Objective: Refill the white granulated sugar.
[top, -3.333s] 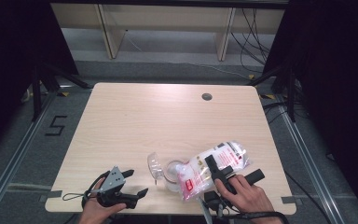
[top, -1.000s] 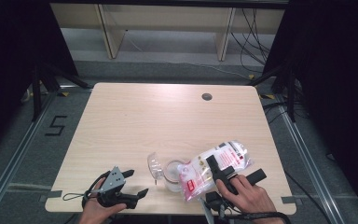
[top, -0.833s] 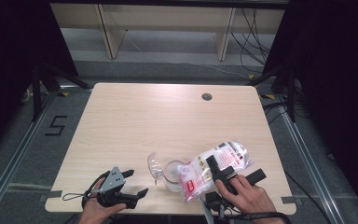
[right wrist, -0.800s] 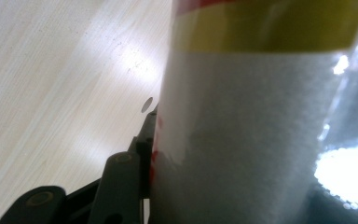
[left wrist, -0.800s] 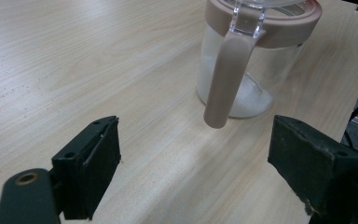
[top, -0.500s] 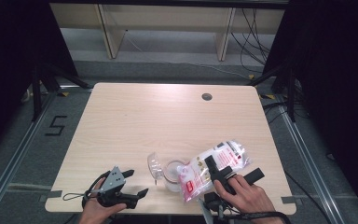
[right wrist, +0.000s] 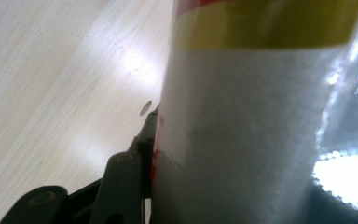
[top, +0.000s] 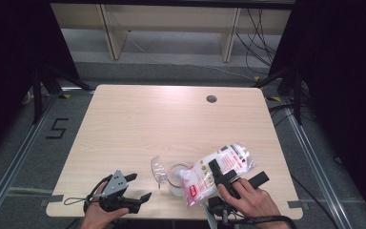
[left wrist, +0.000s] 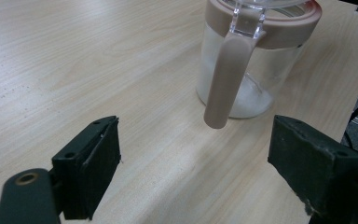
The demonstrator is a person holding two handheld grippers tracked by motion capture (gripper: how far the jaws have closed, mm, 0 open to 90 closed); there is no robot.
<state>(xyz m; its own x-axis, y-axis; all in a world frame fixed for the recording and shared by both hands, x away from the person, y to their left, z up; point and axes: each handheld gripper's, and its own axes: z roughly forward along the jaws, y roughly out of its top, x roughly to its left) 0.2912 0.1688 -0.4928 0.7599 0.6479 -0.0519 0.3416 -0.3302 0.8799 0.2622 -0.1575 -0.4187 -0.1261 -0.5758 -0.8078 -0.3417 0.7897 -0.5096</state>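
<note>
A clear bag [top: 233, 155] of white grains with red and yellow print lies tilted, its lower end over a glass jar [top: 174, 179]. My right gripper [top: 238, 170] is shut on the bag; up close the bag [right wrist: 242, 130] presses against one black finger [right wrist: 140, 154]. The jar [left wrist: 256, 70] has a brown rim and handle [left wrist: 226, 79], some white grains inside, and its clear lid [top: 156, 168] flipped open to the left. My left gripper [top: 140, 186] rests open at the table's front left. Its jaws [left wrist: 193, 140] stand wide apart, short of the jar, with nothing between them.
The light wooden table [top: 147, 124] has a round cable hole [top: 211, 98] at the back right. Its front edge runs just below both hands. Dark curtains and stand legs flank the table, and shelving stands behind it.
</note>
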